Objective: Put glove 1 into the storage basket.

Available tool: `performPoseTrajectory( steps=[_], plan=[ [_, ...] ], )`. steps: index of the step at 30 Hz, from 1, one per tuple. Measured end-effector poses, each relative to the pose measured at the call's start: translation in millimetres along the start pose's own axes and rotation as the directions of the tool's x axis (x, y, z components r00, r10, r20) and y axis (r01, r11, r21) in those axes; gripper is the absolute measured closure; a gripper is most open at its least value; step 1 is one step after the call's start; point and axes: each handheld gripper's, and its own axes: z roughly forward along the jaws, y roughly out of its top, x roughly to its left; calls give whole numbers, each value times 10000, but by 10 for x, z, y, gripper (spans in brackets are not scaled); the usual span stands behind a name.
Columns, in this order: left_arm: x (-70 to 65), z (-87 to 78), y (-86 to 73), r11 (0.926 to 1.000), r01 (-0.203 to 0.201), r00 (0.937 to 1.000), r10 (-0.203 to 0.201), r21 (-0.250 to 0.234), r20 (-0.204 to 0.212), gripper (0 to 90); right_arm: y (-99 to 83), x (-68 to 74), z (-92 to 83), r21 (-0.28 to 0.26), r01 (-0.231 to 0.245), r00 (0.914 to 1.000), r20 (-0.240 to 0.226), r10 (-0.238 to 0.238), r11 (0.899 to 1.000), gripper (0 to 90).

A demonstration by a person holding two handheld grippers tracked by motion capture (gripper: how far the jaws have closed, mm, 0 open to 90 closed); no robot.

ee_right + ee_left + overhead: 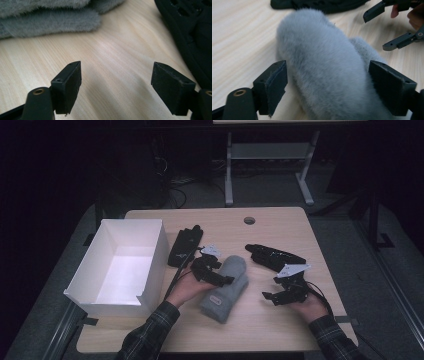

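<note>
Wooden tabletop, ours: grey fleece mitten mid-surface, long axis away from us. Left claw straddles it, jaws wide, pads clear. Right claw open, empty, mitten leftward.

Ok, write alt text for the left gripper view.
A fluffy grey mitten lies on a pale wooden table between the open jaws of the left hand-held gripper. A black glove lies beyond it.
</note>
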Motion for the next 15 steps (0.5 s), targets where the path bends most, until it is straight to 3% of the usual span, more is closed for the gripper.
performPoseTrajectory(
  steps=[4, 11, 15],
  plan=[
    [13, 129, -55, 9990, 42, 9998, -50, 443, 182, 149, -25, 30, 47, 266, 312, 9994, 106, -315, 9992, 211],
    [78, 255, -145, 9966, 571, 9967, -604, 601, 545, 135, -25, 63, 82, 354, 572, 9981, 210, -580, 9977, 194],
    [65, 258, -142, 9964, 437, 9965, -487, 725, 685, 171, -31, 51, 88, 310, 540, 9984, 140, -545, 9981, 185]
  ],
)
